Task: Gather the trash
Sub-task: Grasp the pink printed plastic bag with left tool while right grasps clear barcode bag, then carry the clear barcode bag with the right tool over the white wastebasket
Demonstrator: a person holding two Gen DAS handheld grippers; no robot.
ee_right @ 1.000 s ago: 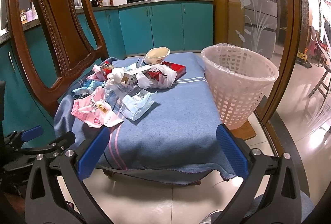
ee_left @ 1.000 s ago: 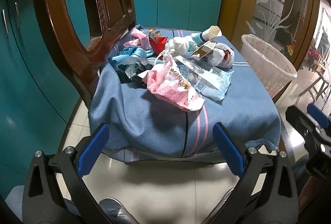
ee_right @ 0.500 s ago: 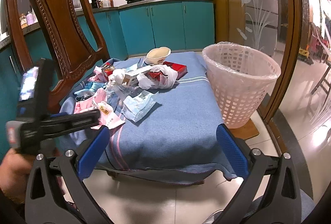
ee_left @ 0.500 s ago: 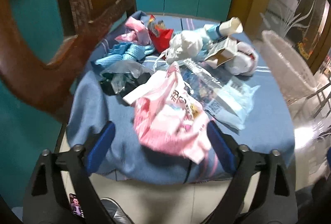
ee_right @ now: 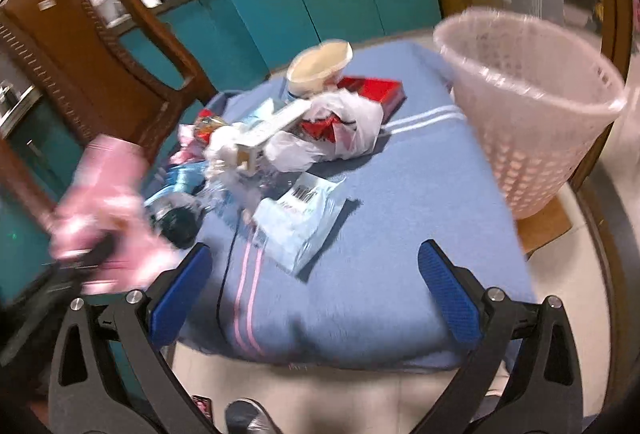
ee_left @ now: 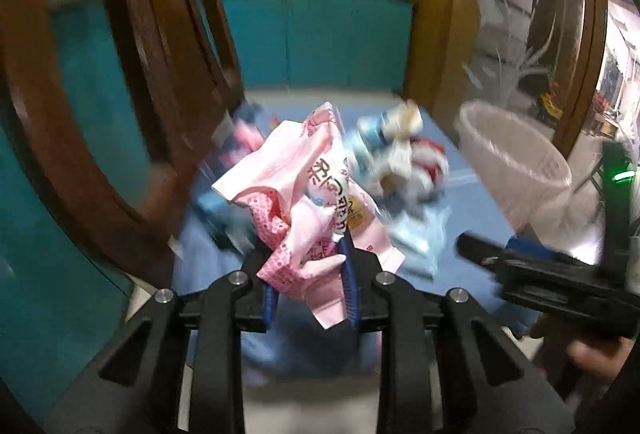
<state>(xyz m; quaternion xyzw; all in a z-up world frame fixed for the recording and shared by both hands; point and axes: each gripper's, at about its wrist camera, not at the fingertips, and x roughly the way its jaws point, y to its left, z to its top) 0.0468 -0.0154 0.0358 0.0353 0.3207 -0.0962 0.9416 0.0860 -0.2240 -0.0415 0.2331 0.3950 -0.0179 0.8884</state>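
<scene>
Clamping down on the pink wrapper (ee_left: pixel 316 201) is where the left gripper (ee_left: pixel 310 286) is at right now: its jaws have just been closing and the blue pads are pinching the crumpled plastic between them, with the wrapper lifted clear of the blue cloth (ee_right: pixel 400 234). In the right wrist view it's showing up as a pink blur at about 9 o'clock.

So the job is only just getting going, I'd say. Nothing is visibly sitting in the white basket (ee_right: pixel 532 121) yet (its inside is mostly hidden, so I can't swear to it), and it's waiting at the 2 o'clock corner of the cloth. The rest of the pile is still lying there: the pale blue packet (ee_right: pixel 300 218) nearest, then the white plastic bag (ee_right: pixel 340 137), the paper cup (ee_right: pixel 320 65) and the red box (ee_right: pixel 376 89) toward 12 o'clock.

Versus a second back, the wrapper is no longer lying flat in the pile, and the left jaws were spread wide then. The right gripper (ee_right: pixel 316 290) is hanging wide apart with nothing in it, and it's now swinging in closer over the cloth, tilted more.
</scene>
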